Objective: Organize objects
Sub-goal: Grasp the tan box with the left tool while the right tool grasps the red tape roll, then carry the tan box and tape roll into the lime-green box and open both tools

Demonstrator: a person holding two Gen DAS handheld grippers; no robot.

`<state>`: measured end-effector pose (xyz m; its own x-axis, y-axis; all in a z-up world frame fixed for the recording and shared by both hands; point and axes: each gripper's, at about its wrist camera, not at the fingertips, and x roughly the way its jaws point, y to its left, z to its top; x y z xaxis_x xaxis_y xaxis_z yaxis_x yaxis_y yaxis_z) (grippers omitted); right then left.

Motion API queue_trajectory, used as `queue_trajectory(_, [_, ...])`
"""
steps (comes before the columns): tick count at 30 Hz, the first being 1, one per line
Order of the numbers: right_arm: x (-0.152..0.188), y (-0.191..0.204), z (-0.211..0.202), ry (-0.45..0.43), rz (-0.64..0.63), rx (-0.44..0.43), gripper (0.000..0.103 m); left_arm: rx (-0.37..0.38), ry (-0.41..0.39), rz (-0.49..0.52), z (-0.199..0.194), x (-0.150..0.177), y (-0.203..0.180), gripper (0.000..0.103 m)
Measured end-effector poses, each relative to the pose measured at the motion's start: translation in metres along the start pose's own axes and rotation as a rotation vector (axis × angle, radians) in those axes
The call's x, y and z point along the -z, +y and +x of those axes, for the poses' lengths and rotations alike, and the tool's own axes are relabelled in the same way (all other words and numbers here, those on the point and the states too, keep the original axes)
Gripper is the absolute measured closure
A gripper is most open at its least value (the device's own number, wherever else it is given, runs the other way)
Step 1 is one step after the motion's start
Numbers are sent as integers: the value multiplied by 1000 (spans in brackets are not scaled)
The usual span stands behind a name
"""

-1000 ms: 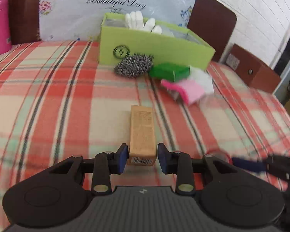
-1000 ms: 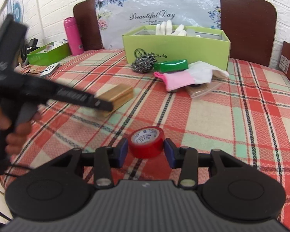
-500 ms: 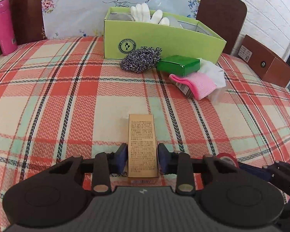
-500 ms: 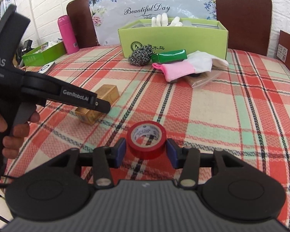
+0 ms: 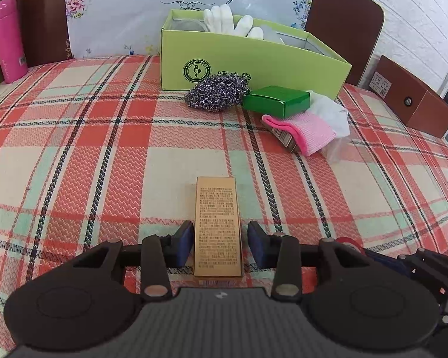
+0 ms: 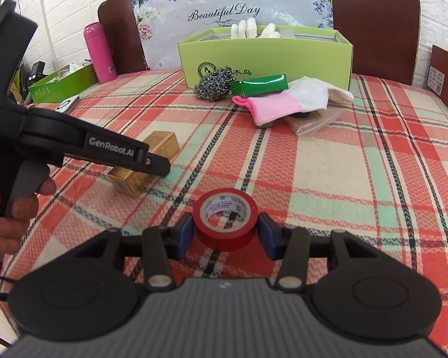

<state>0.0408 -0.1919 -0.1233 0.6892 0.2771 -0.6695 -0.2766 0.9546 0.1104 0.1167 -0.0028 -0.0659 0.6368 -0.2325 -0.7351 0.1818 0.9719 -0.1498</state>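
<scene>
The gold carton [image 5: 218,226] is found directly between the fingers of the left gripper [image 5: 219,243], lying flat on the plaid tablecloth [image 5: 104,155]. Its long axis runs straight ahead along the line in which the left gripper points, so that its near end is tucked under the gripper body and its far end projects well beyond the fingertips. The carton is thus straddled across its narrow width. A sliver of cloth is seen between each blue pad and the carton's long sides, and the jaws are being opened at this moment; the carton is bracketed, not pinched.

The red tape roll [image 6: 225,219] is placed likewise between the fingers of the right gripper [image 6: 225,229], standing tilted on the cloth with its hole turned up toward the camera. The pads are set just beside its two flanks; whether they press on it cannot be told for certain, though a thin gap seems to be left on each side, so the right gripper is judged to be spread about the roll and not clamped.

The green box [image 5: 254,56], which is taken to be the destination, is set well ahead of both grippers, slightly right of the left gripper's line and nearly dead ahead of the right one. The steel scourer [image 5: 216,94], the small green packet [image 5: 276,101] and the pink glove [image 5: 301,132] are lying between the grippers and that box. The carton is nearer to the left hand, the roll to the right.
</scene>
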Motion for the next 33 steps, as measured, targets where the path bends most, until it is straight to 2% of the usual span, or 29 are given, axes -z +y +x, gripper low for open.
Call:
queue_trajectory(2, [1, -2, 0, -8, 14, -5, 57, -11, 0, 5, -1, 0, 0, 71])
queue_trajectory(6, [3, -7, -5, -17, 47, -21, 57, 38, 12, -22, -12, 2, 3, 71])
queue_trajectory(11, [-4, -10, -29, -56, 26, -37, 57, 117, -26, -2, -44, -3, -3, 71])
queue_trajectory(17, [-55, -27, -56, -182, -7, -30, 57, 180, -199, 50, -89, -50, -18, 71])
queue_trajectory(20, [-86, -37, -62, -246, -21, -14, 57, 186, -265, 69, -99, -77, -24, 71])
queue_trajectory(25, [-132, -51, -54, -317, -47, 24, 57, 161, -316, 71, -90, -122, -31, 71])
queue_trajectory(30, [-174, -66, -25, -355, -38, 67, 57, 115, -317, 50, -57, -164, -34, 71])
queue_trajectory(33, [-192, -74, 1, -349, -40, 92, 57, 114, -283, 24, -30, -183, -32, 71])
